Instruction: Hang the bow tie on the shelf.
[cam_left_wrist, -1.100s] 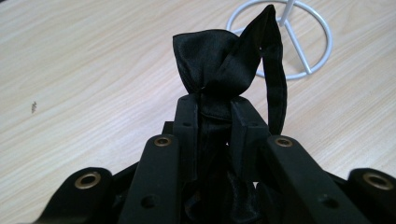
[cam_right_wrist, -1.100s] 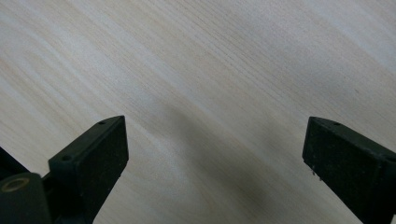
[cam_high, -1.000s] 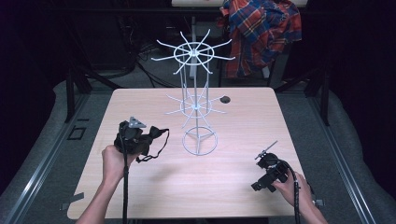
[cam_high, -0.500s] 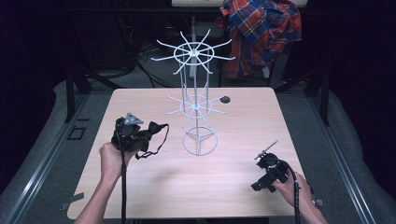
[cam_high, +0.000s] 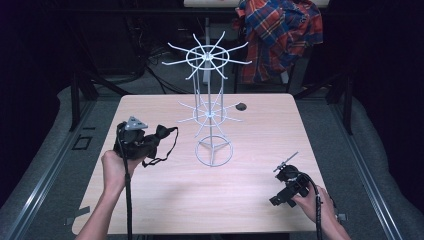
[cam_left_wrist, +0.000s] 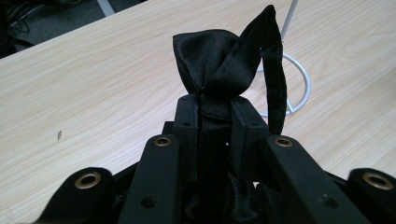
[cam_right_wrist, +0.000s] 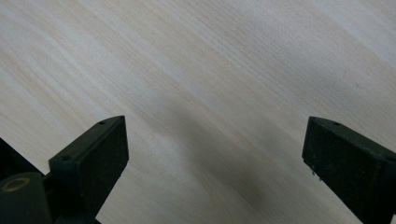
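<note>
Bow tie (cam_left_wrist: 219, 60): black satin, clamped in the left gripper (cam_high: 142, 145) jaws, above the tabletop (cam_high: 165, 195), near the wire rack (cam_high: 210, 112).
Strap (cam_high: 170, 145): hangs looped.
Right gripper (cam_right_wrist: 215, 154): jaws wide apart over bare wood.

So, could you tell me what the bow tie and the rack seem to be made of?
Bow tie: black fabric, probably satin, going by its soft sheen and stitched edge. Rack: thin wire, likely white-coated metal, with slender rods and rings.
</note>
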